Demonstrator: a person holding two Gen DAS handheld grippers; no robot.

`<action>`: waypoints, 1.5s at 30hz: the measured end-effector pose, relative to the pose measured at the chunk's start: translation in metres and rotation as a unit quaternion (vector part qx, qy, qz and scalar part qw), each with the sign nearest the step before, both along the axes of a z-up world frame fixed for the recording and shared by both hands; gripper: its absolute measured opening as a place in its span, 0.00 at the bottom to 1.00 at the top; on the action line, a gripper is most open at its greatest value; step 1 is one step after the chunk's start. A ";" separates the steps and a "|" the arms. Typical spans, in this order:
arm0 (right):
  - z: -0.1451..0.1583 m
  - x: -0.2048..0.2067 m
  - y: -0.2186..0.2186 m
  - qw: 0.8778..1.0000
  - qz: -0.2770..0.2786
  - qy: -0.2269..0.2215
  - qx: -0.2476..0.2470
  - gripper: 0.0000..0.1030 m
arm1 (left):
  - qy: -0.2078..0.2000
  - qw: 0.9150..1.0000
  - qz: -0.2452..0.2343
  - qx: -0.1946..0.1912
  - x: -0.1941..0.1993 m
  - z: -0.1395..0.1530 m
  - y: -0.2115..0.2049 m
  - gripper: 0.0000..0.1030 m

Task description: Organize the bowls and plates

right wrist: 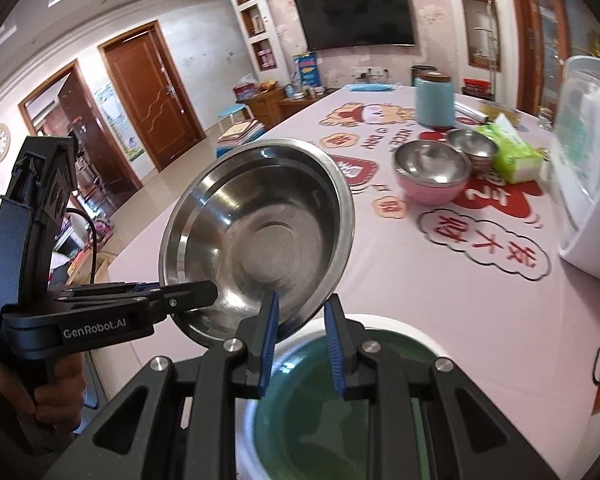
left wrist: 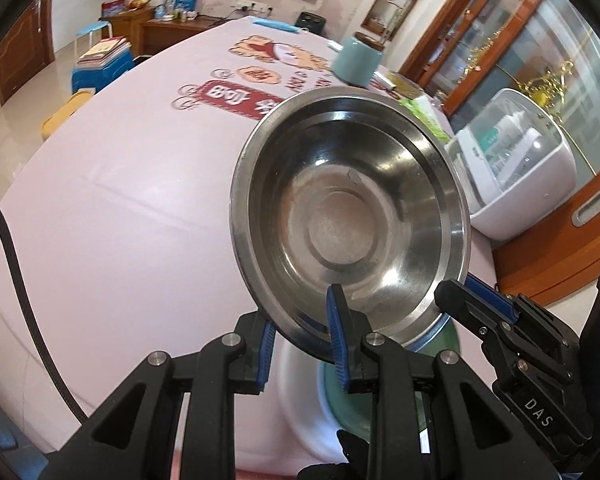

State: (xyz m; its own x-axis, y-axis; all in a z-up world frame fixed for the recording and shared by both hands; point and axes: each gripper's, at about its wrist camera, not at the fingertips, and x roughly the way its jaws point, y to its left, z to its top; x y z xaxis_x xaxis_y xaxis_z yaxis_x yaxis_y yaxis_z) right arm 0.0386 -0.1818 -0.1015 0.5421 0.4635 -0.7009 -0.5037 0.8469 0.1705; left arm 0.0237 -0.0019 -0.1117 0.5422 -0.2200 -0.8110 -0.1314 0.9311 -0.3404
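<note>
Above green bowl (right wrist: pixel 340 412), both grippers pinch steel bowl (right wrist: pixel 260 236) rim.

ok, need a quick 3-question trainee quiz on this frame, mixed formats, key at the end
1. True or false: both the left gripper and the right gripper are clamped on the rim of the same steel bowl.
2. Multiple choice: what lies directly below the held bowl? A) a blue stool B) a white dish with a green inside C) a stack of books
3. Fill in: the other steel bowl farther along the table sits nested in a ____ bowl.

Key: 1 true; 2 B; 3 pink
</note>
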 end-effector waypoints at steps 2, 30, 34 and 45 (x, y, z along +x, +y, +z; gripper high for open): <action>-0.003 -0.001 0.014 1.000 0.007 0.006 -0.004 0.22 | 0.007 1.000 0.004 0.003 -0.003 -0.002 0.012 0.23; -0.062 -0.015 0.106 0.990 -0.081 0.109 -0.039 0.26 | 0.143 0.983 -0.114 0.000 0.023 -0.069 0.104 0.24; -0.070 -0.017 0.112 0.986 -0.107 0.119 -0.039 0.26 | 0.154 0.978 -0.142 0.005 0.030 -0.079 0.107 0.24; -0.083 -0.024 0.124 0.979 -0.147 0.133 -0.040 0.26 | 0.165 0.968 -0.188 0.008 0.036 -0.097 0.116 0.24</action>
State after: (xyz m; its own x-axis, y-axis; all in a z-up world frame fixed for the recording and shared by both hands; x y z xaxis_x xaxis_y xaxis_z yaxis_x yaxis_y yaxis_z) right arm 0.0148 -0.0582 -0.1843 0.4377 0.2521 -0.8630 -0.1821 0.9649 0.1895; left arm 0.0602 0.1139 -0.2090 0.1377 -0.3377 -0.9311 0.1178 0.9390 -0.3231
